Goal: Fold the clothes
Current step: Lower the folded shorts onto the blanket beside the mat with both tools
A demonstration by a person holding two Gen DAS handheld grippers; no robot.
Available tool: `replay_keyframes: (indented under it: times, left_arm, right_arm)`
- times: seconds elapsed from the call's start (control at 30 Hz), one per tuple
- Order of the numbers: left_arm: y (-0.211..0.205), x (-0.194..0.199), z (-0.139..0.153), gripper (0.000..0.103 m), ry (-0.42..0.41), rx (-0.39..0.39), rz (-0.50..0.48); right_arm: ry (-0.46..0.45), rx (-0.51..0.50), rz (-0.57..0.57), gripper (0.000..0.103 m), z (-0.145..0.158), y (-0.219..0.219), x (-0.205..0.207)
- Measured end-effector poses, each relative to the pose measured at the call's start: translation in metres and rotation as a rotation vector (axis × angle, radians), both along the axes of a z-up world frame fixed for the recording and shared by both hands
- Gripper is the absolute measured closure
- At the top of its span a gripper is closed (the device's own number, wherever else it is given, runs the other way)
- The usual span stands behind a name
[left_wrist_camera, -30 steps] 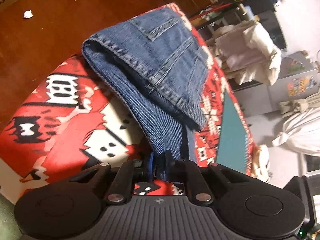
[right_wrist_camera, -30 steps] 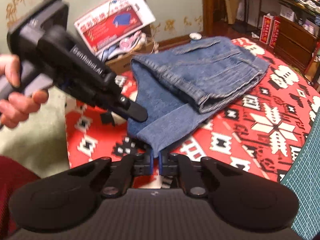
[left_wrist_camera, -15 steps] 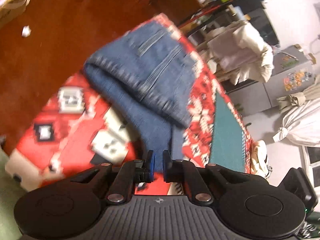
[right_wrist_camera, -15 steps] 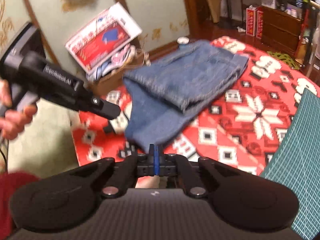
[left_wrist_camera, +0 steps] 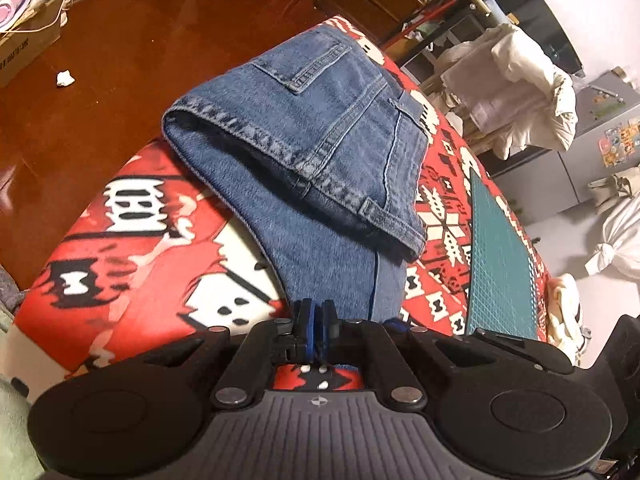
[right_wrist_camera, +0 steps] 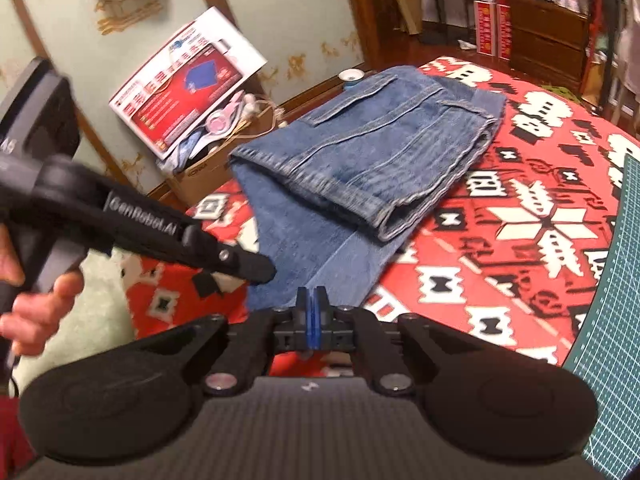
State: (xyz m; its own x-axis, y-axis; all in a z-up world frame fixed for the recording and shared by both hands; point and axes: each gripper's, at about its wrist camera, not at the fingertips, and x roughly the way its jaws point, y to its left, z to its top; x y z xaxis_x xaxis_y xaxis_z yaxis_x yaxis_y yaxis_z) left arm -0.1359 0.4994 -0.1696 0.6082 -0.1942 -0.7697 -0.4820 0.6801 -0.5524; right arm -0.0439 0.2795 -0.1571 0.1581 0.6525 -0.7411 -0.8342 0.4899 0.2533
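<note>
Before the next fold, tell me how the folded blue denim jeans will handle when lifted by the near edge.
The blue denim jeans will probably drape rather than stay flat: the near layer already sags toward the left gripper and right gripper. Several stacked layers suggest noticeable weight. The coarse weave on the red patterned cloth likely resists sliding.

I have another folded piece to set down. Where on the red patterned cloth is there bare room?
Bare red patterned cloth lies between the jeans and the green cutting mat. Another free patch sits left of the jeans, toward the table edge over the wooden floor. The near edge is crowded: left tool and right tool meet the jeans there.
</note>
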Motion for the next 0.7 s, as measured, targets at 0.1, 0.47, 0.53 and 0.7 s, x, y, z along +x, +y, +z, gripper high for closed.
replay_keyframes:
  times: [0.1,0.47,0.53,0.7]
  left_arm:
    - [-0.005,-0.006,-0.001,0.099,0.015,-0.007,-0.023]
    - [0.001,-0.014,0.03,0.099,-0.072,-0.019,-0.035]
    - [0.008,-0.007,0.041,0.099,-0.098,-0.003,-0.029]
    - [0.035,0.029,0.054,0.099,-0.119,0.036,-0.007]
  right_arm:
    - [-0.007,-0.027,0.038,0.101,-0.004,0.0,-0.01]
    - [0.009,0.044,-0.007,0.101,0.028,-0.018,-0.001]
    - [-0.002,0.064,-0.047,0.101,0.038,-0.017,0.013]
    - [-0.04,0.082,-0.138,0.101,0.051,-0.004,0.058]
